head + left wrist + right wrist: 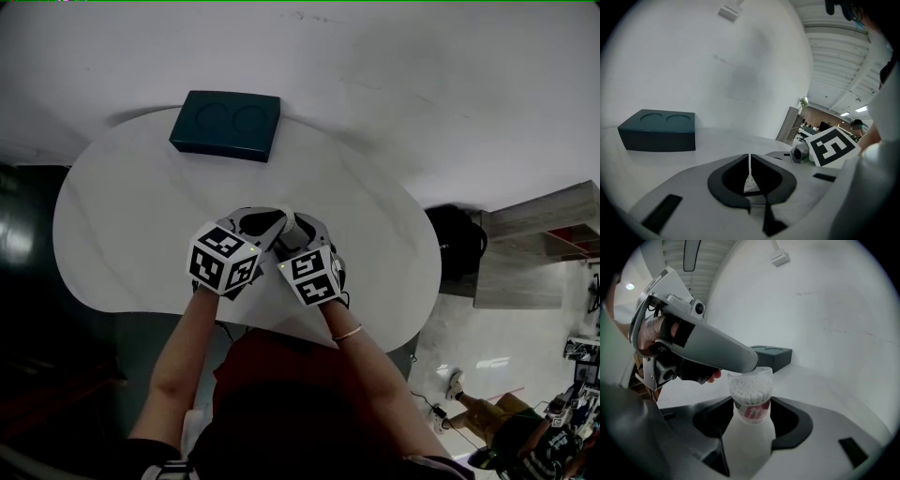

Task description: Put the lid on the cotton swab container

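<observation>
From the head view we see a white rounded table [122, 216] with a dark teal box [225, 125] at its far edge. The left gripper [265, 222] and the right gripper [305, 228] are held side by side near the near edge, their tips close together. In the left gripper view we find its jaws pressed together, with only a thin pale seam between them. The teal box stands ahead to the left, and the right gripper's marker cube shows at the right. In the right gripper view we see its jaws clamped on the cotton swab container [751, 392], a clear tub with white swabs and a red label. The tip of the left gripper rests against the tub's top rim. We cannot tell whether a lid sits on it.
</observation>
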{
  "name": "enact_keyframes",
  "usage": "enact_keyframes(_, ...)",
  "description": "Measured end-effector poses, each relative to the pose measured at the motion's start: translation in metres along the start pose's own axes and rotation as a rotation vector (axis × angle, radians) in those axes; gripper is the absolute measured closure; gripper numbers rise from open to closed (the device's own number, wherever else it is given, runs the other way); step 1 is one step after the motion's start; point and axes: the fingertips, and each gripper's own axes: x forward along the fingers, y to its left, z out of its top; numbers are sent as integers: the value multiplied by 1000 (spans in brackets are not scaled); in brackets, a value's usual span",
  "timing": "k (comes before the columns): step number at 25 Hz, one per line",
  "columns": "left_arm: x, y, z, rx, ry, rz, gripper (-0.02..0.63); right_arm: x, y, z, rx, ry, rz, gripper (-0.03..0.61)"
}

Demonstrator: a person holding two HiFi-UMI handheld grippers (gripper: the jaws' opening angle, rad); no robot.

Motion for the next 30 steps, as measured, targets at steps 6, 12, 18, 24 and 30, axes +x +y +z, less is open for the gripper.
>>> enact_keyframes(6, 3, -1, -4, -4, 21, -8, 580, 0, 0, 0, -1, 3, 1, 324)
enact_keyframes(12, 7, -2, -9, -6, 44, -14, 580, 0, 0, 0, -1, 2, -1, 324)
enact_keyframes(18, 8, -1, -8, -31, 36, -28, 580, 0, -1, 0, 1, -1, -4, 324)
enact_keyframes(24, 7, 0, -7, -38, 11, -28, 580, 2, -1, 1, 4, -3, -8, 324)
enact_keyframes(30, 3, 1, -9, -34, 3, -15, 580, 2, -1, -1, 13, 1, -11, 324)
